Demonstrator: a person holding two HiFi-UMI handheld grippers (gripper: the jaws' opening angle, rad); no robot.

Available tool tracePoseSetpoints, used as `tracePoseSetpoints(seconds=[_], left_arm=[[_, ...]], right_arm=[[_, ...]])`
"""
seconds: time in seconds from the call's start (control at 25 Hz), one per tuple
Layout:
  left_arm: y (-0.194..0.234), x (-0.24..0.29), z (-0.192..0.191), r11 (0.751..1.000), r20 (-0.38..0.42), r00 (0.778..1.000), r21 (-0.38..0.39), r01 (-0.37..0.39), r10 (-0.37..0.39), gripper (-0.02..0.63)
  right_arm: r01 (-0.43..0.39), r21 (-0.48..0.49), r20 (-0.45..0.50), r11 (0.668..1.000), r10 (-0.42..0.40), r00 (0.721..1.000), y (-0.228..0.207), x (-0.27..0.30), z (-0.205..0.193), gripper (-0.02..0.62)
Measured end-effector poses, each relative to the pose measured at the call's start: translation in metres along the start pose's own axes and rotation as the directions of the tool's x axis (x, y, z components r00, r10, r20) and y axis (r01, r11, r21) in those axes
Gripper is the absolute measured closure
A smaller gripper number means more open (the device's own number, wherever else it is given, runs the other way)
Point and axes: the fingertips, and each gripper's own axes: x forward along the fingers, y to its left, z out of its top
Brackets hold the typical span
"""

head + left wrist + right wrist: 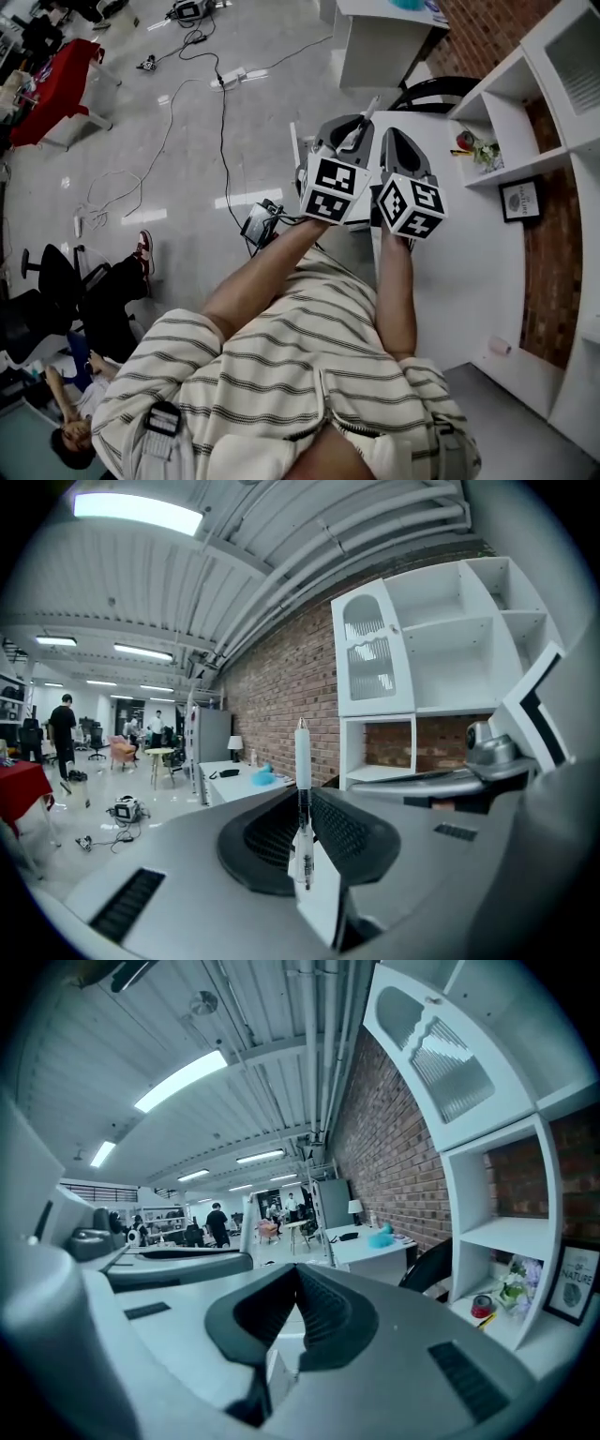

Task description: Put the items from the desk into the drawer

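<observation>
Slim white pen (302, 752) with a clear lower barrel stands upright at frame centre, clamped by the left gripper (303, 803); the right gripper (298, 1274) is closed, empty.

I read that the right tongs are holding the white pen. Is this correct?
Not quite: the left tongs are holding the white pen, as the left gripper view shows. The right tongs are shut with nothing between them.

A cream short-sleeved shirt (281, 375) with thin dark stripes covers the person. The left gripper (302, 797) and right gripper (295, 1277) are grey, with black ribbed pads (326, 1312). Each bears a cube (333, 189) of black-and-white square markers.
</observation>
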Motion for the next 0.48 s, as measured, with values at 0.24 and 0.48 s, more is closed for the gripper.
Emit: tracePoseSetpoints(seconds=[0.24,0.48], left_arm=[[0.031,-0.020,-0.003,0.998,-0.002,0.998,-0.020,-0.060,0.060,0.560],[0.041,-0.029,-0.005,0.996,-0.006,0.997,-0.033,-0.080,0.080,0.560]], right_arm=[[-0.063,-0.021,-0.020,0.998,0.062,0.998,0.036,0.015,-0.002,0.583],[-0.083,-0.026,-0.035,0.996,0.082,0.996,0.049,0.019,-0.005,0.583]])
